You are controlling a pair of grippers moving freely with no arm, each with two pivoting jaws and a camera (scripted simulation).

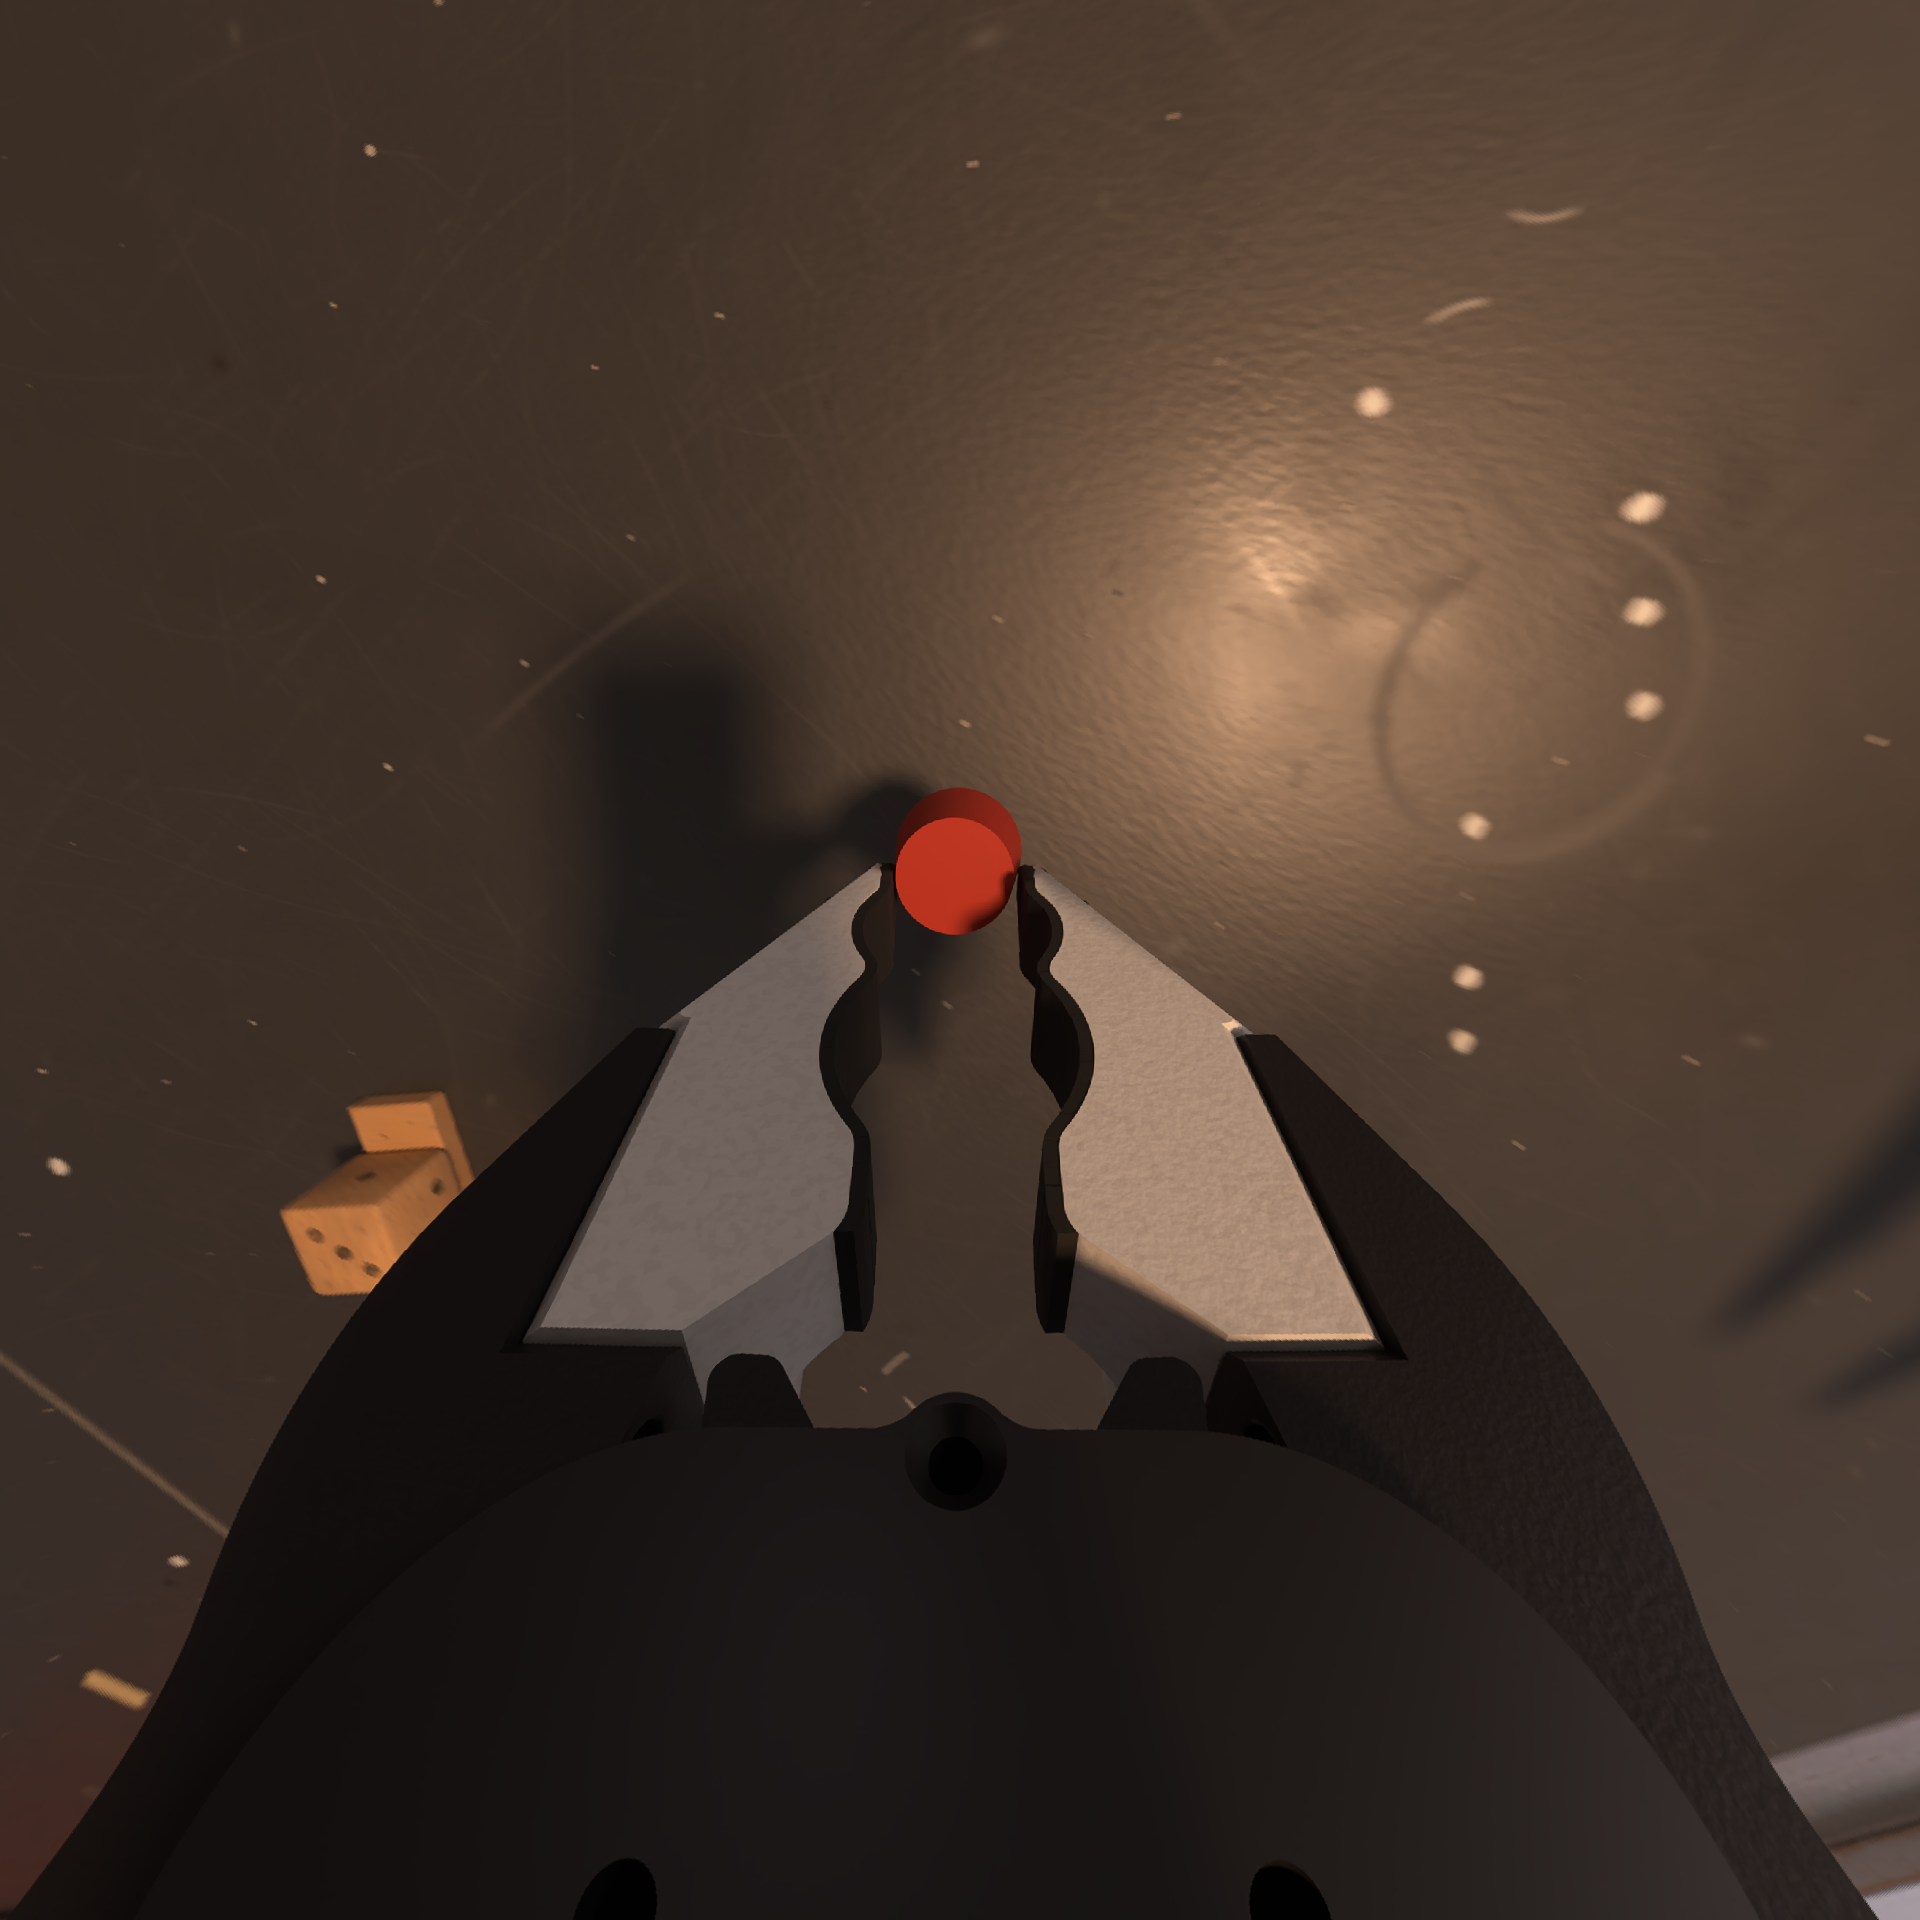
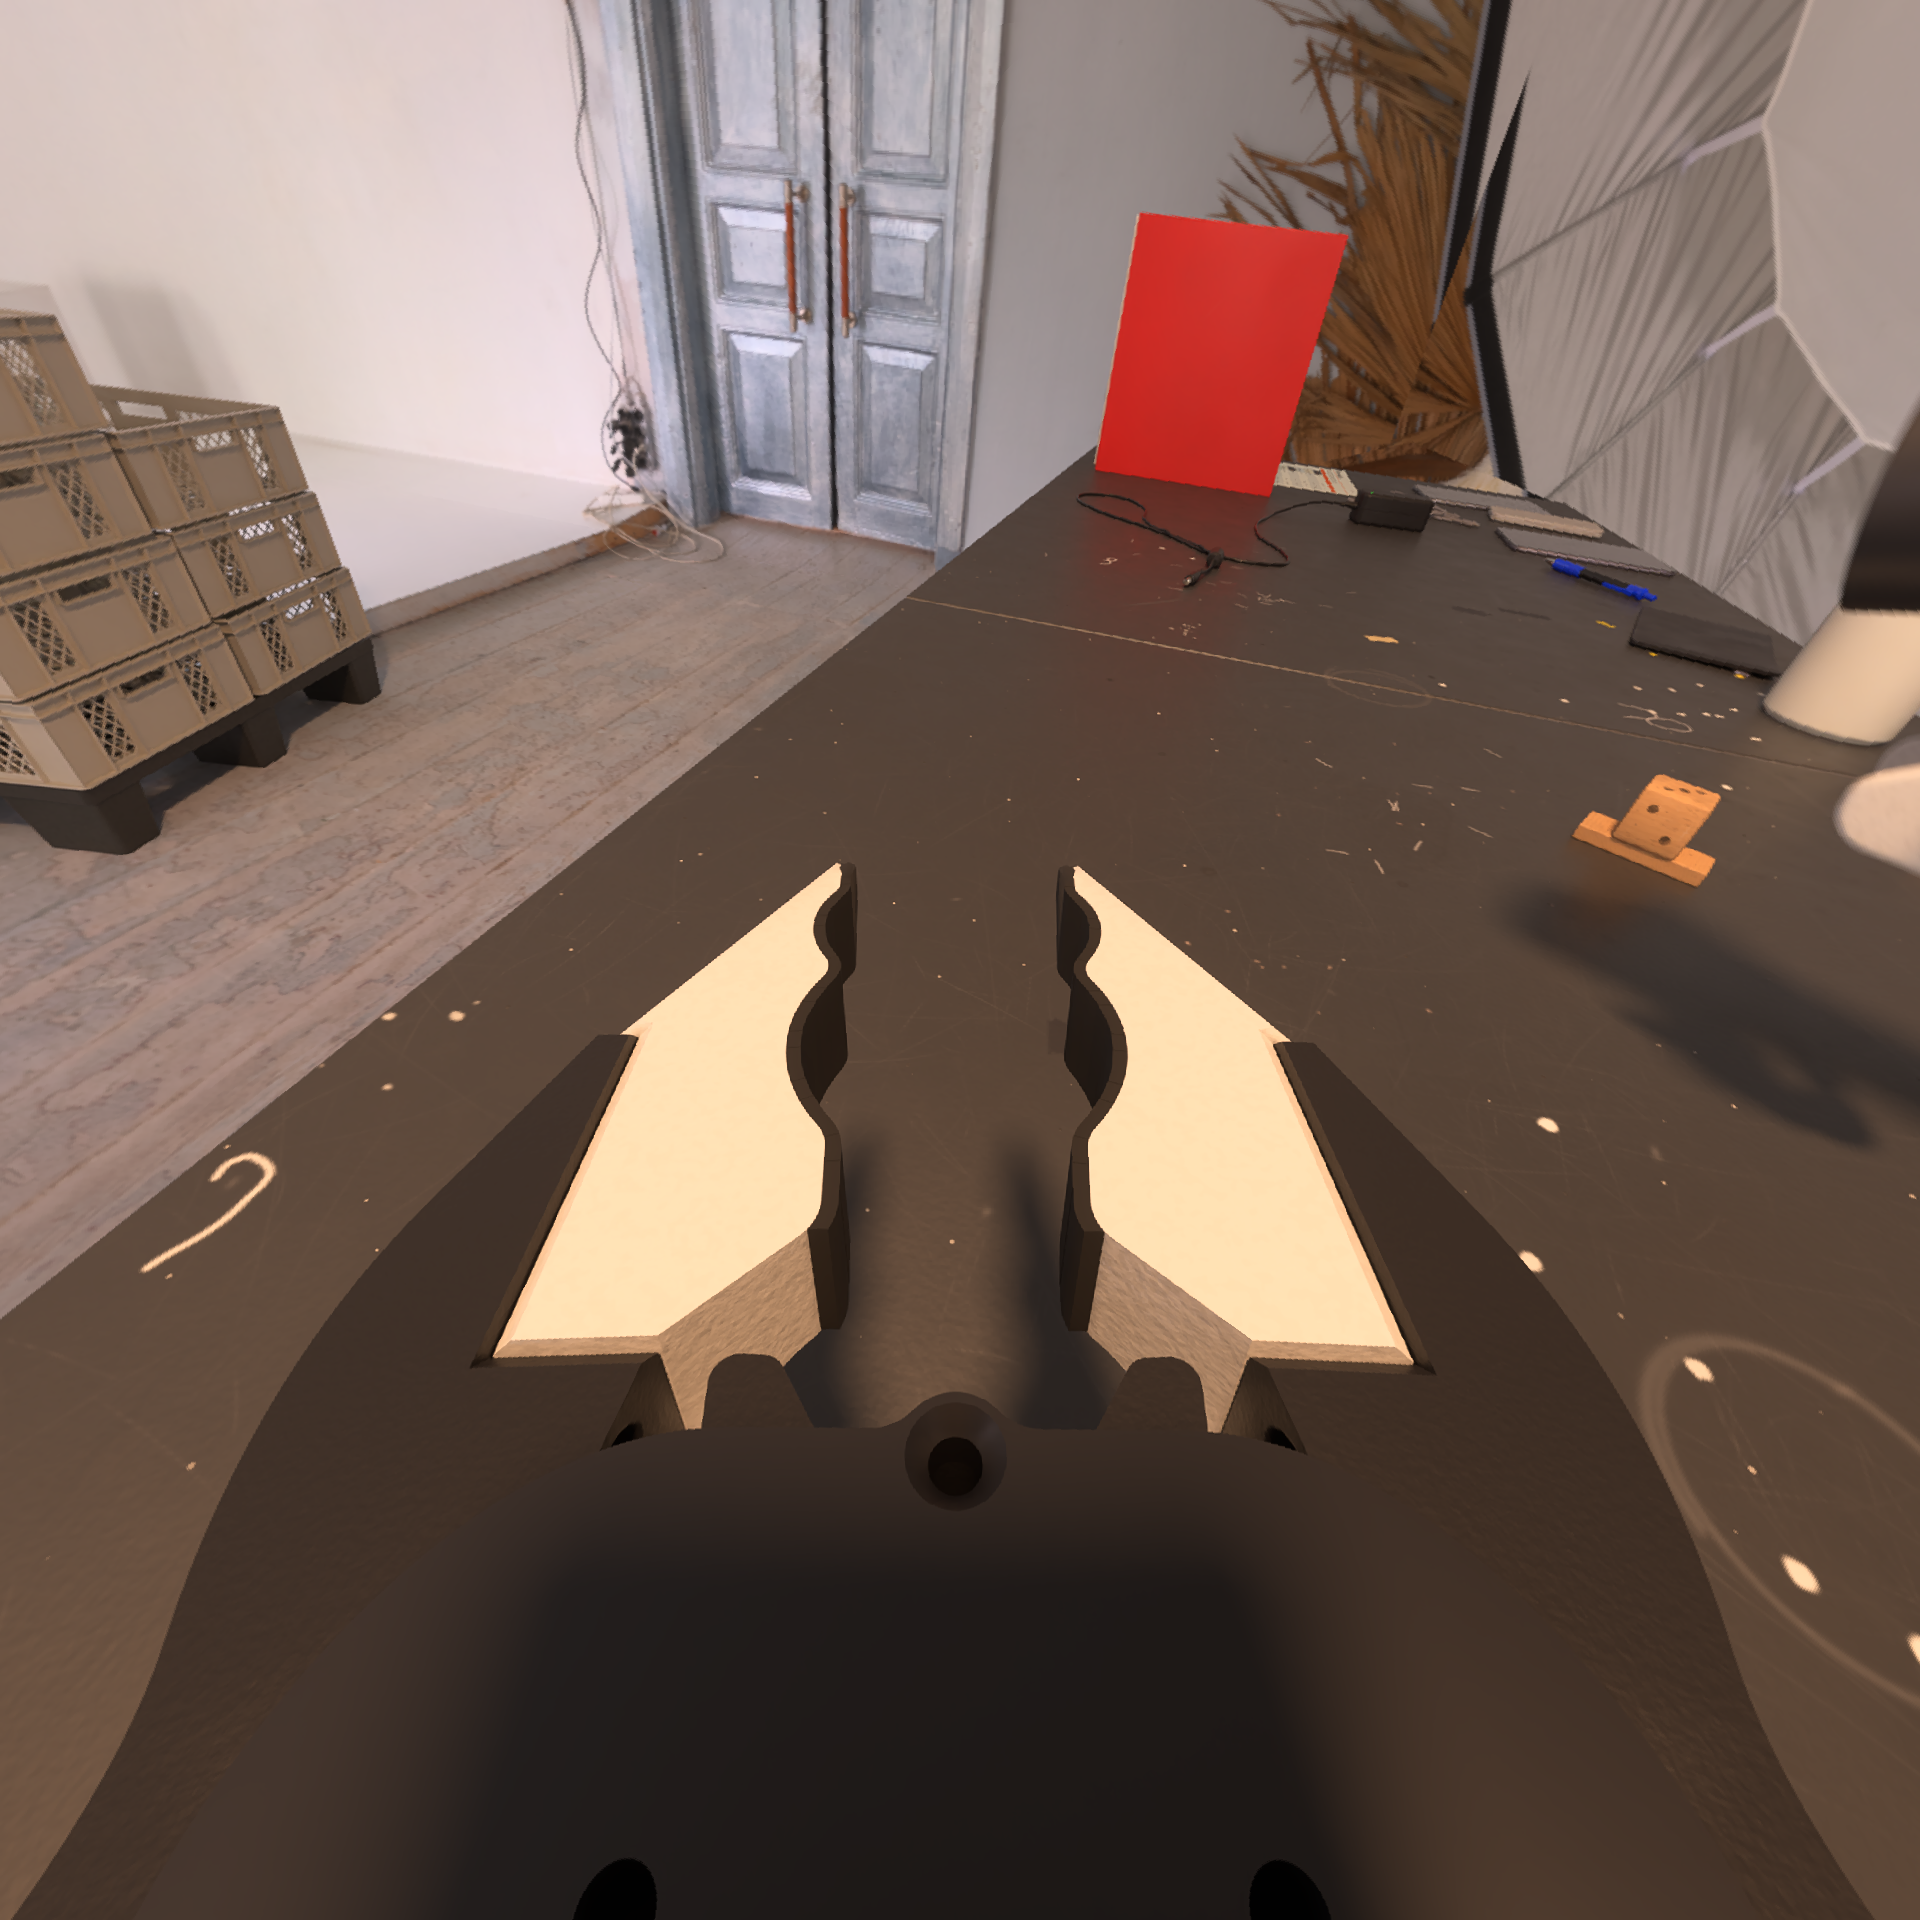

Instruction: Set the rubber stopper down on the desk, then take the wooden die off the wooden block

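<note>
In the left wrist view my left gripper (image 1: 956, 875) points down at the dark desk (image 1: 1143, 416) and is shut on a red rubber stopper (image 1: 954, 883), pinched between the fingertips just above the surface. The wooden die (image 1: 358, 1221) sits on the wooden block (image 1: 403, 1120) to the lower left, partly hidden by the gripper body. In the right wrist view my right gripper (image 2: 956, 878) is open and empty above the desk (image 2: 1039, 727). The die (image 2: 1668, 816) on the block (image 2: 1647, 864) stands far to its right.
At the desk's far end stand a red board (image 2: 1216, 353), a black cable (image 2: 1195, 540), a black adapter (image 2: 1390, 509), a blue pen (image 2: 1600, 582) and dark flat pads (image 2: 1704, 639). The desk edge runs along the left; beyond it are wooden floor, stacked crates (image 2: 156, 582) and a door (image 2: 821, 260).
</note>
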